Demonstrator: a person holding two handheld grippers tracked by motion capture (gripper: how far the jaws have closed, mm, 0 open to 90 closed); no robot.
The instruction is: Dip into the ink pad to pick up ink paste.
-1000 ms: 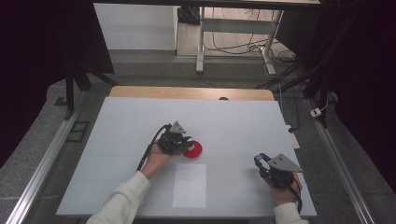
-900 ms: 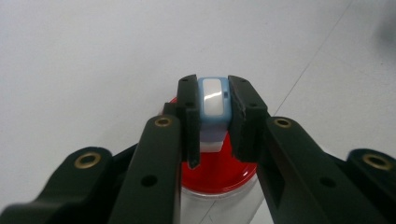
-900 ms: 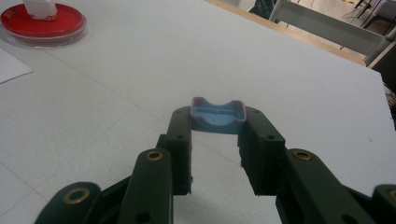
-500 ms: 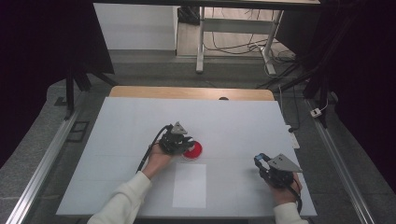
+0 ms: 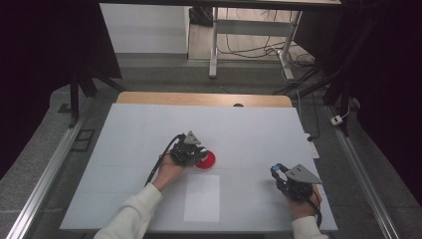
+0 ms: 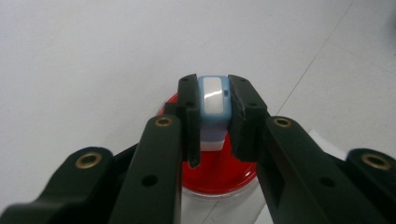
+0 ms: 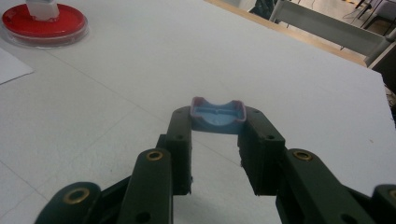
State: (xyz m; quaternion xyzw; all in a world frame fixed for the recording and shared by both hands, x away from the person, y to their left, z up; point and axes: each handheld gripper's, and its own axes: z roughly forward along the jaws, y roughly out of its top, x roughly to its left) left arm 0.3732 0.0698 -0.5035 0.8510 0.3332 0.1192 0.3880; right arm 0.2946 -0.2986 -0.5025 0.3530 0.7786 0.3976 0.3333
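We held the left gripper point(image 5: 197, 153) near the middle of the white table point(image 5: 124, 144), its two black jaws pinching a small light-blue and white plastic block point(image 6: 213, 100) from both sides. In the left gripper view the block stood upright over a round red shallow dish with a clear rim point(image 6: 219, 172), its white lower end down inside the dish; whether it touched the red floor we could not tell. In the high view the dish point(image 5: 208, 160) lay just beside our left hand point(image 5: 170, 168), with a white sheet of paper point(image 5: 202, 197) near it, toward our side of the table.

Our right gripper point(image 5: 276, 172) hung well apart from the dish, near the right edge of the table. Its jaws were pressed onto a small blue plastic cap with a pinkish rim point(image 7: 218, 114), clamped at the very tips with its hollow side facing up. From the right gripper view the red dish point(image 7: 44, 23) sat far off at the upper left, the base of the block standing in it.
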